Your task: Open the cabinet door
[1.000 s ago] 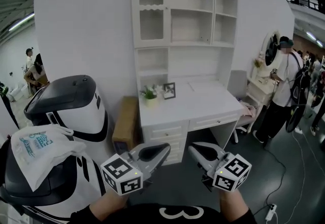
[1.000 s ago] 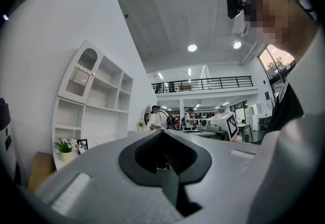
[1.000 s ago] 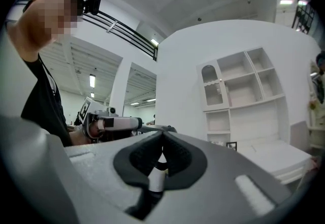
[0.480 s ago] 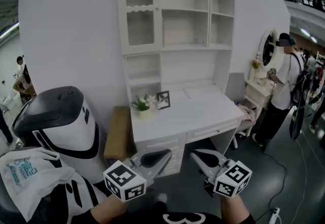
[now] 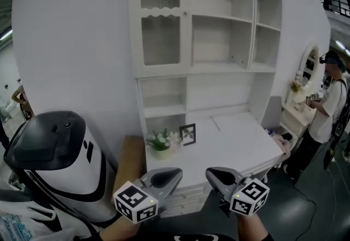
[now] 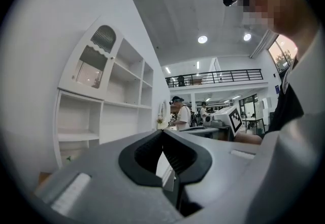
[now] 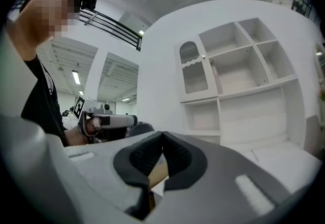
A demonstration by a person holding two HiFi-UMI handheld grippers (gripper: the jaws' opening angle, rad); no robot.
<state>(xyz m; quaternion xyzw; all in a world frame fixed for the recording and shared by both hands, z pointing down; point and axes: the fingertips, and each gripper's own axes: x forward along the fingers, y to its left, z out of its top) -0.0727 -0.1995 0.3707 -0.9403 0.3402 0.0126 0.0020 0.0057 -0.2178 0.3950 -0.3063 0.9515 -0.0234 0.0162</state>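
The white cabinet door (image 5: 160,16) with an arched window stands closed at the upper left of the white hutch; its small knob (image 5: 186,14) is on its right edge. The door also shows in the left gripper view (image 6: 94,60) and the right gripper view (image 7: 194,73). Both grippers are held level side by side, low in front of the desk and well below the door. My left gripper (image 5: 177,171) is shut with nothing in it, its tips meeting (image 6: 162,131). My right gripper (image 5: 210,171) is likewise shut and empty (image 7: 162,134).
The white desk top (image 5: 235,144) carries a potted plant (image 5: 162,140) and a picture frame (image 5: 187,134). A large black and white machine (image 5: 52,163) and a cardboard box (image 5: 130,160) stand at the left. A person (image 5: 328,98) stands by a vanity mirror (image 5: 309,62) at the right.
The hutch and desk have grown larger and nearer in the head view as both grippers were carried forward together. Both stay shut and empty.
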